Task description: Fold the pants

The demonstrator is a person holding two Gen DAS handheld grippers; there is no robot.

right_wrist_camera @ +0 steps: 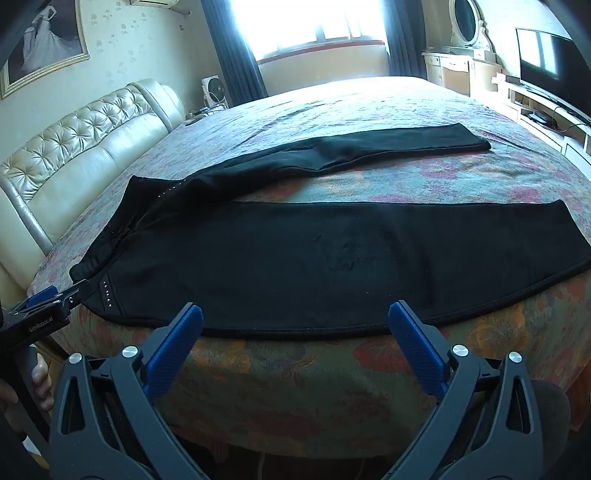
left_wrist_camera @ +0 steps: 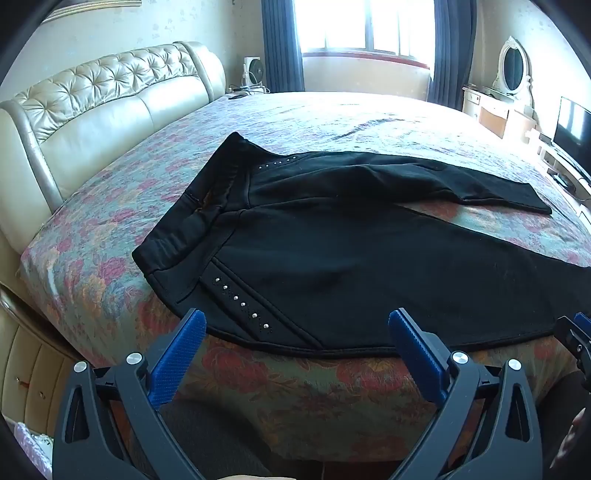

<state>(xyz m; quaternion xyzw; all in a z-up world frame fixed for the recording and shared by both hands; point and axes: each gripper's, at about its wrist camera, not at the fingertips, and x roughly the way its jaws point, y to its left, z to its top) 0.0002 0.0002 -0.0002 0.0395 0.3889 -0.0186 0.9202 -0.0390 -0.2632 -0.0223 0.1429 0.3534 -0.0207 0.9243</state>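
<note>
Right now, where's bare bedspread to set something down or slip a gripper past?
Free: the wedge of bedspread between the two legs of the pants; the stretch beyond the far leg toward the window; the strip beside the headboard. Crowded: the near edge, where the near leg lies.

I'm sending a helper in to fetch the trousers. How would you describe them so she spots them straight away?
Look at the big bed with the floral bedspread and the tufted cream headboard. Spread flat on its near side lie the black pants, waistband toward the headboard and the two legs fanned apart. Rows of small silver studs along the pocket edges mark them out.
</note>
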